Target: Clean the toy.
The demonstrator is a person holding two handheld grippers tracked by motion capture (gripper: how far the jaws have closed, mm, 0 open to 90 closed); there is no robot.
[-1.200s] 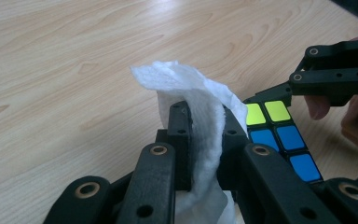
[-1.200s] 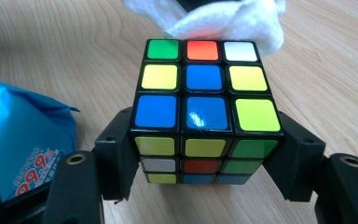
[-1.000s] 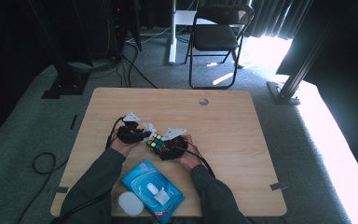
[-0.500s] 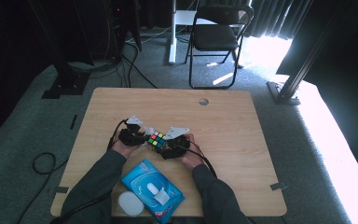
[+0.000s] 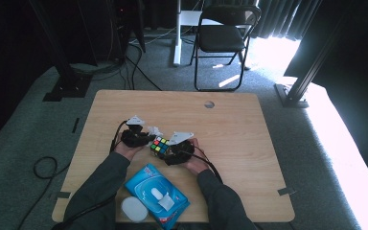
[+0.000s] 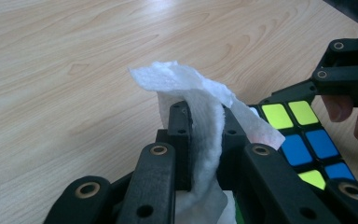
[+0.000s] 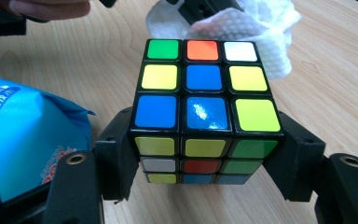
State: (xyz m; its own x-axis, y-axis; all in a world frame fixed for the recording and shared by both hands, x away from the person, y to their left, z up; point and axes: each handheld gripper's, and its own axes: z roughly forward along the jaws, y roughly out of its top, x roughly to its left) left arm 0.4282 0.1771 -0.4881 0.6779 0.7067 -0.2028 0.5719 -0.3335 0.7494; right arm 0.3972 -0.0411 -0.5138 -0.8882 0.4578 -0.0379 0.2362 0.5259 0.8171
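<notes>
The left hand-held gripper [image 6: 205, 135] has its jaws pressed together on a white wet wipe [image 6: 200, 100], which stands up between them as a crumpled strip; its long axis runs along the jaws, and its loose upper end folds over toward the cube. The right hand-held gripper [image 7: 200, 154] pinches a scrambled puzzle cube [image 7: 204, 98] by two opposite sides, the jaws held apart by the cube's width. The cube is square, so it has no long axis; in the right gripper view it sits level, a face of blue, yellow, green, orange and white tiles turned up and its far edge toward the wipe. In the high view the left hand-held gripper [image 5: 135, 136] and the right hand-held gripper [image 5: 175, 148] sit close together over the near middle of the desk [image 5: 230, 120], with the cube [image 5: 160, 144] between them and the wipe [image 5: 152, 130] just beside it, touching or nearly so. On the desk in front of the person lies a blue wipe packet [image 5: 157, 194], and a white round lid [image 5: 134, 209] lies just left of it at the near edge.
</notes>
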